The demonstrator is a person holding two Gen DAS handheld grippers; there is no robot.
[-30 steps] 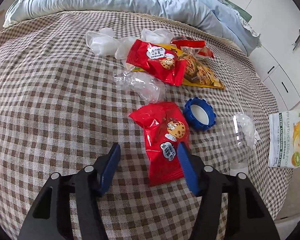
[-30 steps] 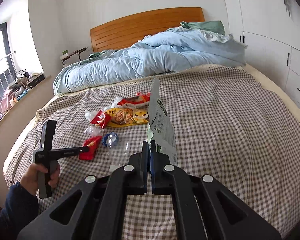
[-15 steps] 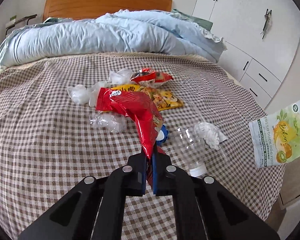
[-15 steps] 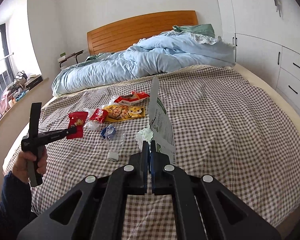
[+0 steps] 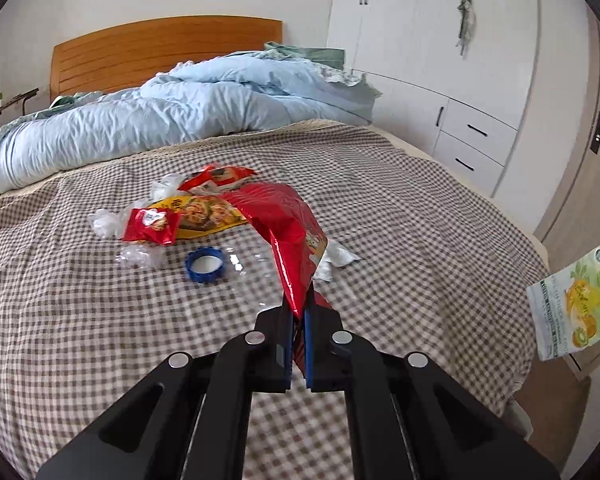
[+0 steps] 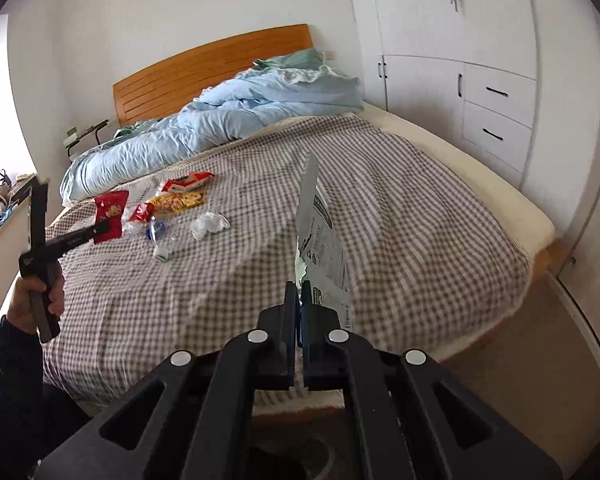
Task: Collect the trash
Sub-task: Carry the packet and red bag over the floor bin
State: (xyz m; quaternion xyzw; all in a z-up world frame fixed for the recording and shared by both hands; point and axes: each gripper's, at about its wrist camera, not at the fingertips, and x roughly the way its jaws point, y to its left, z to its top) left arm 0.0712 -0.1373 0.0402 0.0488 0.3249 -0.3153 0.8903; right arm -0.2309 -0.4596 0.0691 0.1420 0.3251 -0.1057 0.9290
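- Far left of the bed (image 5: 80, 320), toward its headboard end, loose litter lies together: a crumpled clear wrap (image 5: 106, 222), a small red cookie packet (image 5: 152, 226) and a yellow snack bag (image 5: 204, 214). I judge all of it feather-light and crinkly; a pinch on a sealed edge should hold better than one on the slick flat faces.
- Next along, a blue cap (image 5: 205, 266) lies open side up. It looks rigid and small, so I'd take it across the rim.
- Beside it a clear plastic bottle (image 6: 162, 246) lies on its side, hard to make out in the left view; probably slippery and springy, best gripped at the neck.
- Mid-bed, my left claw (image 5: 299, 320) is pressed together, pinching the red wrapper (image 5: 292, 232) by its lower corner; the foil hangs clear above the bedspread, limp and creased.
- A crumpled white tissue (image 6: 210, 224) sits just beyond, soft and easy to squash.
- Off the bed's right edge, my right claw (image 6: 300, 300) is clamped on the fruit-printed pouch (image 5: 576, 300), held by its bottom edge and standing upright, fairly stiff.
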